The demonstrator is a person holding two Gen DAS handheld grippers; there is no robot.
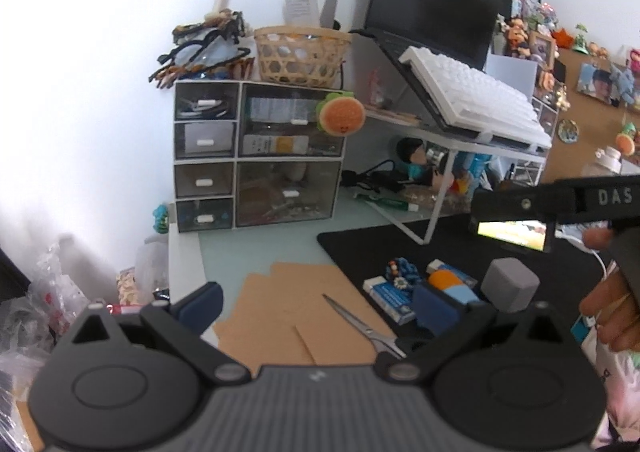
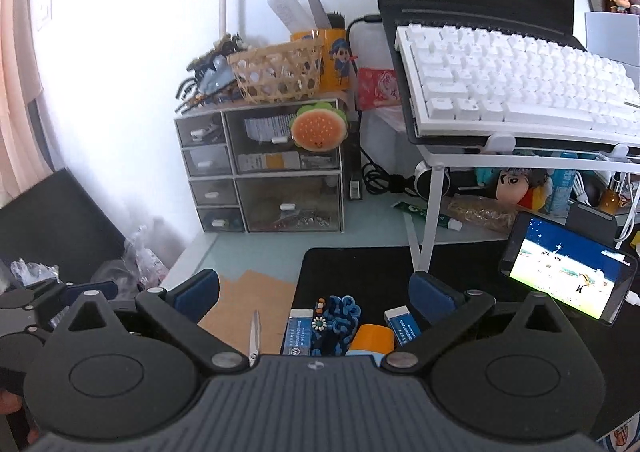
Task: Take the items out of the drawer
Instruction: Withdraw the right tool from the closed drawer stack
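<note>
A clear-fronted drawer unit (image 1: 256, 155) stands at the desk's back left, all its drawers shut; it also shows in the right wrist view (image 2: 264, 171). Small items lie on the black mat: two boxed erasers (image 2: 297, 334), a blue knitted charm (image 2: 340, 316), an orange-capped tube (image 2: 372, 338), a grey cube (image 1: 510, 288) and scissors (image 1: 364, 326). My left gripper (image 1: 316, 306) is open and empty above the cardboard. My right gripper (image 2: 314, 294) is open and empty above the items; its body shows in the left wrist view (image 1: 580, 199).
A wicker basket (image 1: 302, 53) and glasses sit on the drawer unit, with a burger plush (image 1: 340, 115) stuck to its front. A white stand (image 2: 436, 187) carries a keyboard (image 2: 508, 79) and laptop. A lit phone (image 2: 568, 268) leans at the right. Cardboard sheets (image 1: 288, 312) lie near the front.
</note>
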